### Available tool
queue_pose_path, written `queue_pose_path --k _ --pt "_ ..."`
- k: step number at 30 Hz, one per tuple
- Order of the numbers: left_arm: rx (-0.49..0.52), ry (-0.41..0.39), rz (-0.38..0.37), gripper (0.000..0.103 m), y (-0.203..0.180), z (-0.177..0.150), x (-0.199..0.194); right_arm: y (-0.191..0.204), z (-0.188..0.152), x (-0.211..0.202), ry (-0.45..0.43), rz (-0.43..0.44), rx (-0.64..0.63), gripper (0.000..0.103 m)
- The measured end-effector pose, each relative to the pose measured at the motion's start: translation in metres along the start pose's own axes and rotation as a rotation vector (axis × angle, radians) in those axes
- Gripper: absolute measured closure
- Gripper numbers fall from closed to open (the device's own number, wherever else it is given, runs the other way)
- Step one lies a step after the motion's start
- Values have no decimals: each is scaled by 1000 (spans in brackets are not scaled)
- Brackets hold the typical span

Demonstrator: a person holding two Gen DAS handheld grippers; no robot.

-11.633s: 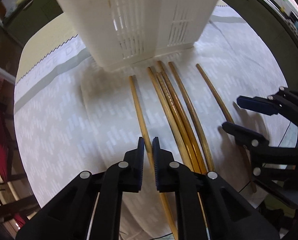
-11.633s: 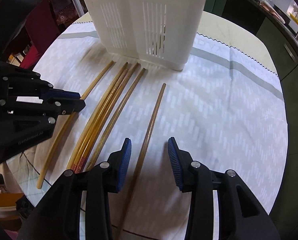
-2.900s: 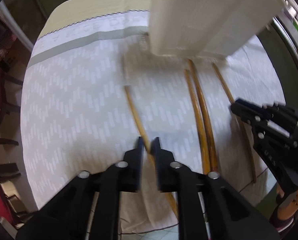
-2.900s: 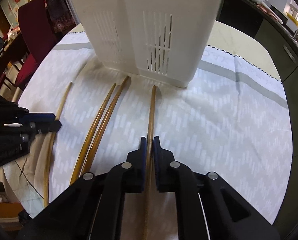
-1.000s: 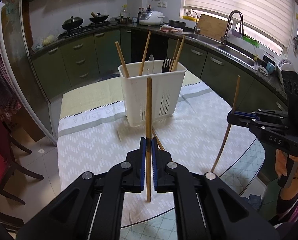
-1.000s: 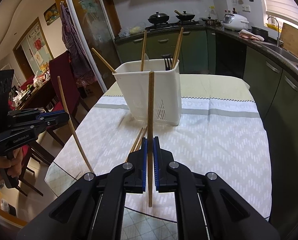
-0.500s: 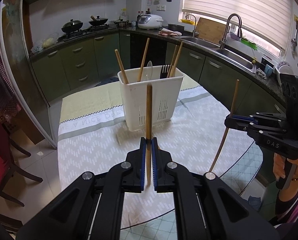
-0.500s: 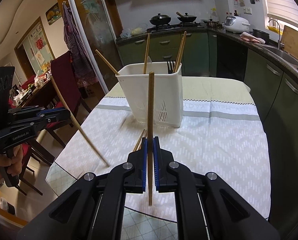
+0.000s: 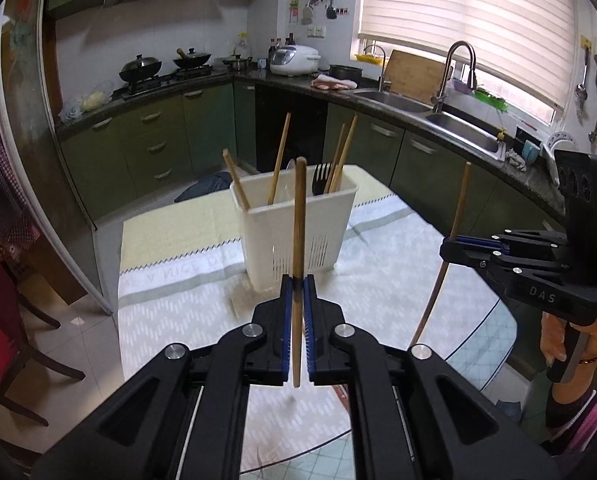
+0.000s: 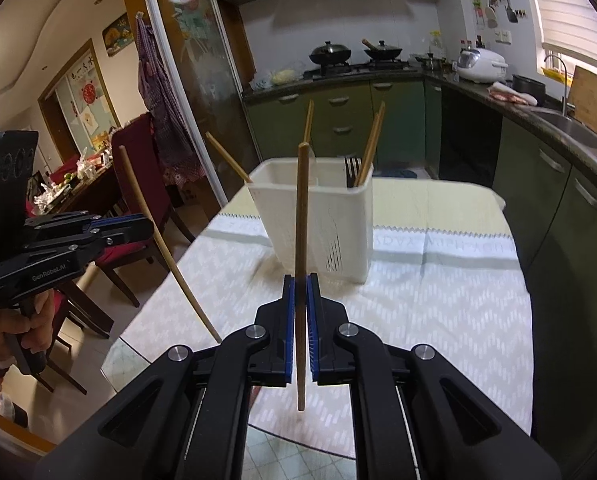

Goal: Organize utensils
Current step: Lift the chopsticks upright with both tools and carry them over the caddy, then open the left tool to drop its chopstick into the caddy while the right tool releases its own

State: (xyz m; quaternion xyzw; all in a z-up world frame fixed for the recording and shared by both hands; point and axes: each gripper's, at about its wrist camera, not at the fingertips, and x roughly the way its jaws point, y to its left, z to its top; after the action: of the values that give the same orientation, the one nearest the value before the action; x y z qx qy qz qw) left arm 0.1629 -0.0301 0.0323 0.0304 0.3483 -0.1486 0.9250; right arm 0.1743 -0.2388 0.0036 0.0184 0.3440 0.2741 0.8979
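Left wrist view: left gripper [image 9: 297, 285] clamped tight on a darker chopstick [image 9: 298, 216], held upright above the cloth-covered table [image 9: 186, 312]. White utensil caddy [image 9: 294, 232] stands beyond, holding chopsticks and a black fork [image 9: 321, 183]. Right gripper [image 9: 448, 246] at frame right, pinching a paler chopstick [image 9: 458, 208].

Right wrist view: right gripper [image 10: 300, 284] closed on the paler chopstick [image 10: 301, 216], upright, in front of the caddy [image 10: 330, 220]. Left gripper [image 10: 148, 228] at left, its chopstick [image 10: 146, 204] slanting.
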Motion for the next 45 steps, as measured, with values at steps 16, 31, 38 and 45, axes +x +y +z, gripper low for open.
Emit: queue_pose_path --k 16,31,38,45 --pt "9 -127 -38 97 2 105 -29 2 38 -28 -64 -4 -22 96" --pt "6 -201 28 97 9 182 -9 -13 43 -30 -79 -16 6 96" --pt "12 -140 53 97 15 165 50 -9 61 -42 -130 -15 -4 96" --pt "-2 -42 65 97 23 126 99 -2 107 -56 -234 -21 -13 96"
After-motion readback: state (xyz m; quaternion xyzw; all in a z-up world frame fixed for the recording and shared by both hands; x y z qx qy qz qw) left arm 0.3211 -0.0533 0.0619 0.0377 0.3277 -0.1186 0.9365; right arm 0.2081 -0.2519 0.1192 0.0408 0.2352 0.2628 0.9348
